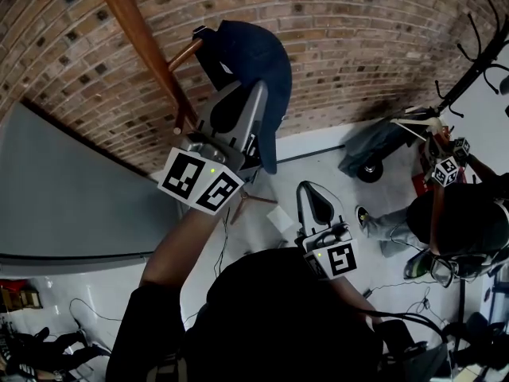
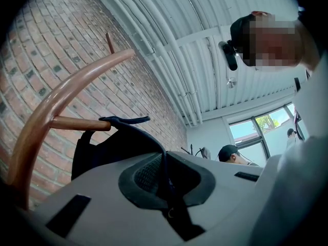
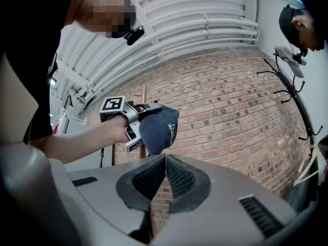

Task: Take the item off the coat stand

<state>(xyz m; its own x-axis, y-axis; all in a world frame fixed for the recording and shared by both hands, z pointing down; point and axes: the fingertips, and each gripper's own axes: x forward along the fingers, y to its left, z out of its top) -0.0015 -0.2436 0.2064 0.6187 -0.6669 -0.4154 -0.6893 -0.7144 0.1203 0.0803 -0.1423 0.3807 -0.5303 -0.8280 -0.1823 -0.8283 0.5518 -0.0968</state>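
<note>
A navy cap [image 1: 254,58] hangs from a peg [image 2: 77,123] of the wooden coat stand [image 1: 135,30] against the brick wall. My left gripper [image 1: 258,94] is raised to the cap, and its jaws are shut on the cap's dark fabric [image 2: 110,145]. In the left gripper view a thin fold of it runs between the pads [image 2: 148,173]. The cap's back strap is still looped over the peg. My right gripper [image 1: 312,193] is lower and to the right, away from the cap, shut with nothing in it. In the right gripper view the cap [image 3: 159,129] shows beyond the closed jaws.
Another person [image 1: 457,221] stands at the right beside a black coat stand [image 1: 469,66]. A grey bundle [image 1: 374,146] lies on the floor by the wall. A grey panel [image 1: 64,189] fills the left side. Cables trail over the white floor.
</note>
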